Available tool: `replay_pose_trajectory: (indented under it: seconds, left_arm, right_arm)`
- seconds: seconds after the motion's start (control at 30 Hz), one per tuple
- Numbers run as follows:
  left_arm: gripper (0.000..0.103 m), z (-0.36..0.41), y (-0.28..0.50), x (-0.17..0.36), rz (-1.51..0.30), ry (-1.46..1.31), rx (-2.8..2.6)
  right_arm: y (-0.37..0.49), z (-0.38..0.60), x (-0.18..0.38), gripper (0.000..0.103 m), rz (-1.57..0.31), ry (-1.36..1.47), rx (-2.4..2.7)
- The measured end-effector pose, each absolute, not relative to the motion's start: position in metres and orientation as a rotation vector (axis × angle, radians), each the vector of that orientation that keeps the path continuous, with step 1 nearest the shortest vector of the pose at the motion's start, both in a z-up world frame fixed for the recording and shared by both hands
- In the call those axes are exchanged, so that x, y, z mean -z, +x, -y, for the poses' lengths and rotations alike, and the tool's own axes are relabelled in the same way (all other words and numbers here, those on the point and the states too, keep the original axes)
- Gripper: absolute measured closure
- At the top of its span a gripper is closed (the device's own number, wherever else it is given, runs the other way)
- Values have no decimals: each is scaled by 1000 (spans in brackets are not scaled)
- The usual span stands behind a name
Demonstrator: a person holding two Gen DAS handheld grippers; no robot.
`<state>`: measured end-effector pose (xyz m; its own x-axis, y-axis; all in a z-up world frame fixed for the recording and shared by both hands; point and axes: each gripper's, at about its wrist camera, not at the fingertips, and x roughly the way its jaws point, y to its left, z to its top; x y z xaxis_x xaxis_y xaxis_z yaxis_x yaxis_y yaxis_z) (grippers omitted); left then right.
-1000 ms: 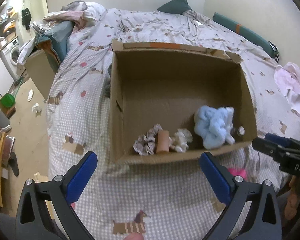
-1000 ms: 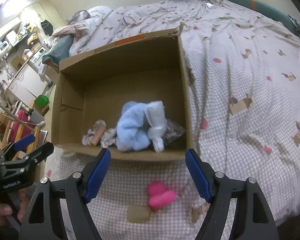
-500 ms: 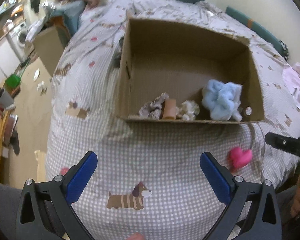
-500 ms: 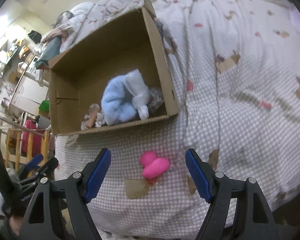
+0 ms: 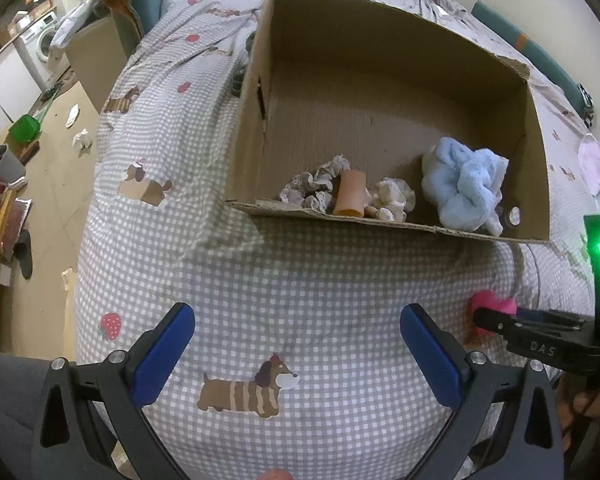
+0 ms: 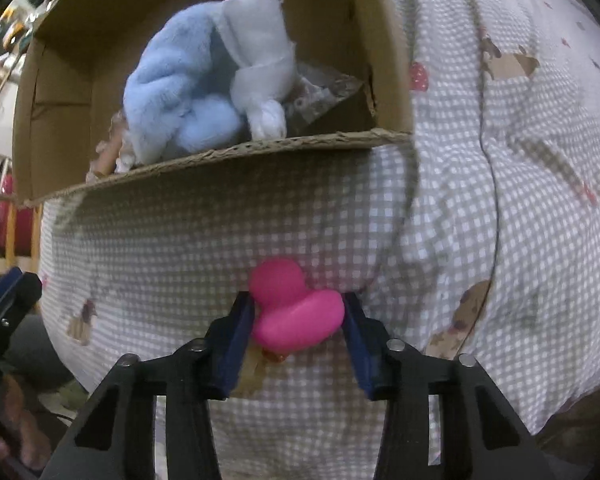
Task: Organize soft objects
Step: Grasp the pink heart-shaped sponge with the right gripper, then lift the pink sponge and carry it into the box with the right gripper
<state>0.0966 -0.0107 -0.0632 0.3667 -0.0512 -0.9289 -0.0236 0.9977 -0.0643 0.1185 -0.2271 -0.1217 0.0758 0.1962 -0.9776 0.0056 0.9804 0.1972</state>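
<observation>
Step in hand: pick-up of the last loose item. My right gripper (image 6: 298, 318) has its two blue-padded fingers (image 6: 238, 332) set on either side of the small pink rubber duck toy (image 6: 296, 312), which lies on the grey-and-white checked bed cover (image 6: 180, 248) just in front of the box. Both pads appear to touch the duck's flanks, so I judge the fingers closed on it, though the toy looks to be resting on the cover, not yet lifted. The left wrist view confirms it: the same pink toy (image 5: 494, 304) shows at the tip of the right tool.

My left gripper (image 5: 296, 344) is released, its fingers spread wide and holding nothing, hovering above the dachshund print on the cover.

Farther on stands the open brown cardboard box (image 5: 380, 52), its near wall low. Inside, against that wall from left to right: a frilled grey fabric scrunchie (image 5: 314, 186), a short tan cylindrical piece (image 5: 350, 196), a crumpled cream cloth piece (image 5: 392, 198), and a fluffy light-blue plush cloth (image 5: 464, 186). A crinkled clear wrapper (image 6: 320, 96) lies in the right corner beside the plush.

Next move, as I judge it: keep a firm but gentle squeeze, since the duck will likely deform; raise it clear of the box's near edge (image 6: 220, 156); carry it forward over a bare patch of the box floor; then open the fingers.
</observation>
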Motion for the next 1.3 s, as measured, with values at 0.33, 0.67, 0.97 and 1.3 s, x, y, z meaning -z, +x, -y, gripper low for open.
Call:
replay_pose_trajectory:
  seconds: [0.33,0.67,0.97,1.3]
  left_arm:
    - [17,76,74,83,-1297,24,289]
    - [51,141,78,121,-1421,-88,424]
    - [94,128,88,123,-1384,-114,368]
    - [94,90,92,82,-1308,-40,335]
  right_arm:
    - [97,251,73,57,-1319,278,-105]
    - [96,282,54,57,-1275,365,-113]
    - [103,293,41,57,-1236,398,-160]
    - [100,299,26,57,-1201,420,-198]
